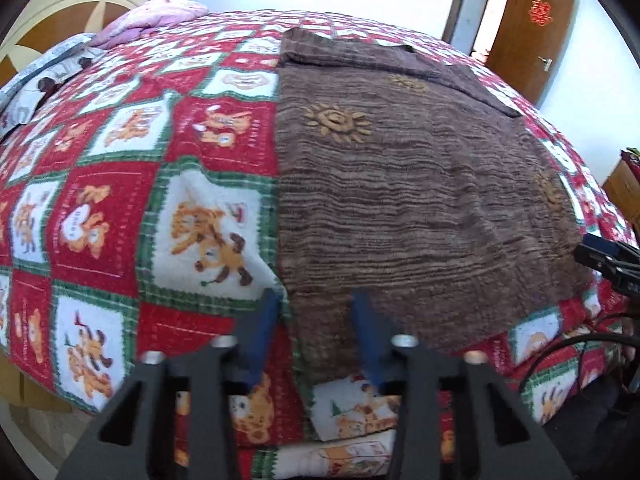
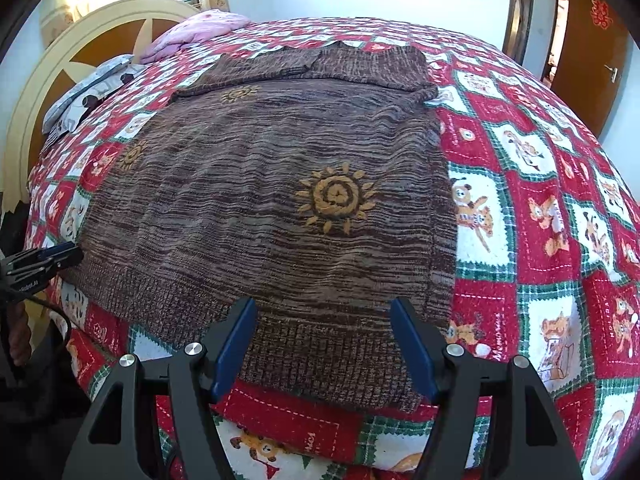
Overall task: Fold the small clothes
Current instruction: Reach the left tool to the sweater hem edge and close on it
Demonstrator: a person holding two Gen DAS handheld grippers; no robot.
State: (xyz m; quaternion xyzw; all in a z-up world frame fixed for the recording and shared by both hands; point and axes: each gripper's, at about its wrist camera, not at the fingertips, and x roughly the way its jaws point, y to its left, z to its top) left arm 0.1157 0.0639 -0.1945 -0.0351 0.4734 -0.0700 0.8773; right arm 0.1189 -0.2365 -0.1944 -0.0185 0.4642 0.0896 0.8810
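Brown knit sweater [image 2: 272, 200] lies flat on the red, white and green patterned quilt [image 2: 540, 208] covering the bed, sun motifs up, ribbed hem nearest both cameras. Left gripper [image 1: 316, 300] sits at the hem's left corner, jaws partly apart with the corner between them, pads not visibly pressing. Right gripper [image 2: 324, 308] hovers over the hem's right part, jaws wide, holding nothing.
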